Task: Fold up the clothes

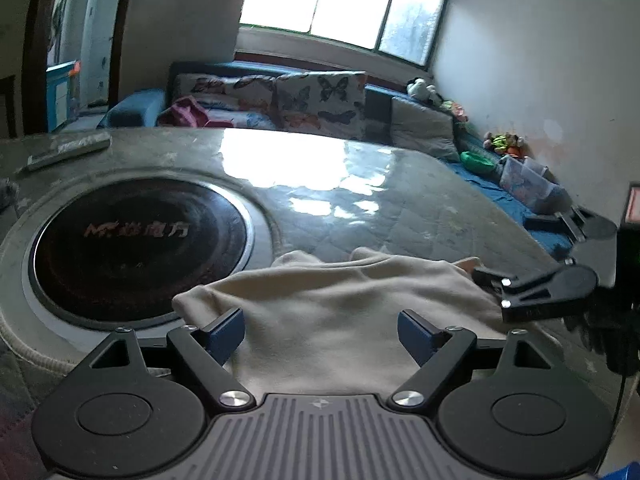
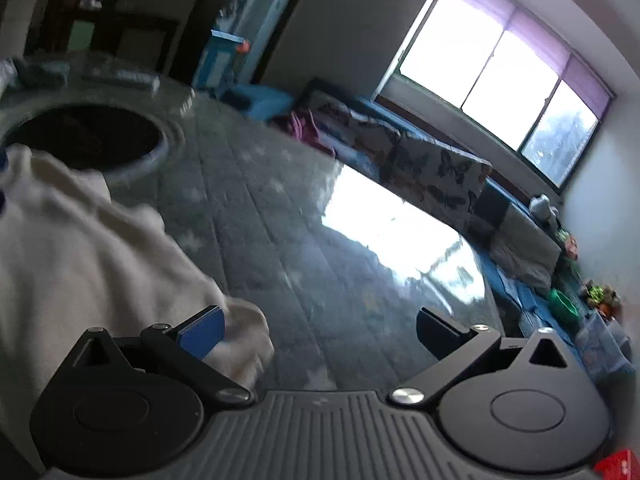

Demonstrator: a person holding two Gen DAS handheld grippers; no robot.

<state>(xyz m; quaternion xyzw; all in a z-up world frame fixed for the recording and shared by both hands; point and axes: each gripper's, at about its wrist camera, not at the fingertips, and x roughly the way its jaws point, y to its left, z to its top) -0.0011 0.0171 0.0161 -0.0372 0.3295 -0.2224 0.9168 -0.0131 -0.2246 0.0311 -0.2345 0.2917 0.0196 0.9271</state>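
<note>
A cream garment lies bunched on the glossy table. My left gripper hovers over its near edge, jaws wide apart, with the cloth below them and neither pad pressing it. In the left wrist view my right gripper comes in from the right, open, at the garment's right edge. The right wrist view shows the same garment at the left, with my right gripper open. Its left pad sits by a corner of the cloth; bare table lies between the jaws.
A round black cooktop is set into the table left of the garment. A flat grey bar lies at the table's far left. Behind the table runs a blue sofa with butterfly cushions, toys and boxes along the wall.
</note>
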